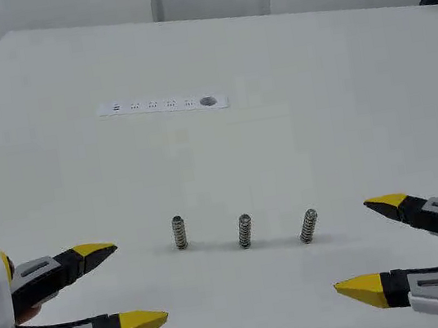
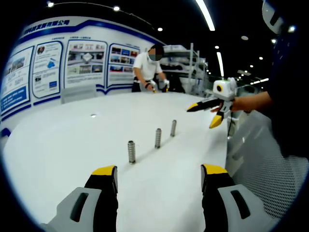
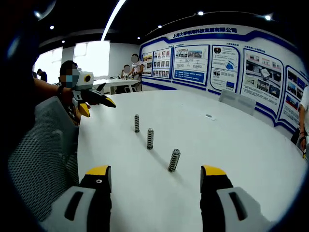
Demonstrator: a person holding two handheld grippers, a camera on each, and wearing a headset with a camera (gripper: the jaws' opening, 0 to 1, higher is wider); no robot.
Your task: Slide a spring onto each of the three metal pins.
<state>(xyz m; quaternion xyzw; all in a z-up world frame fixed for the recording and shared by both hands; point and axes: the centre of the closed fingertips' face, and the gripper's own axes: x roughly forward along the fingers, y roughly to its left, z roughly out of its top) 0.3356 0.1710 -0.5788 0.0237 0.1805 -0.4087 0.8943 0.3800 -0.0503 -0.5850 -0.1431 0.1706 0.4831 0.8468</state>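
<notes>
My left tongs (image 1: 141,280) and my right tongs (image 1: 351,245) hang low over the white table (image 1: 321,132), tips turned in toward each other, and both stand wide apart with nothing between their yellow tips. Three springs stand in a row on the table between the two pairs, a little beyond the tips and touching neither. The left spring (image 1: 180,232) is nearest my left tongs, the middle spring (image 1: 245,231) sits about halfway between the two pairs, and the right spring (image 1: 309,226) is nearest my right tongs. The left and middle ones stand upright; the right one leans a little, its top tipped toward my right tongs. I cannot tell whether a pin runs inside any of them. In the left gripper view the row runs away from my jaws toward the other pair, which hangs apart from it past the far end; the right gripper view shows the same from the other side. Well beyond the springs a white power strip (image 1: 162,105) lies flat on the table
</notes>
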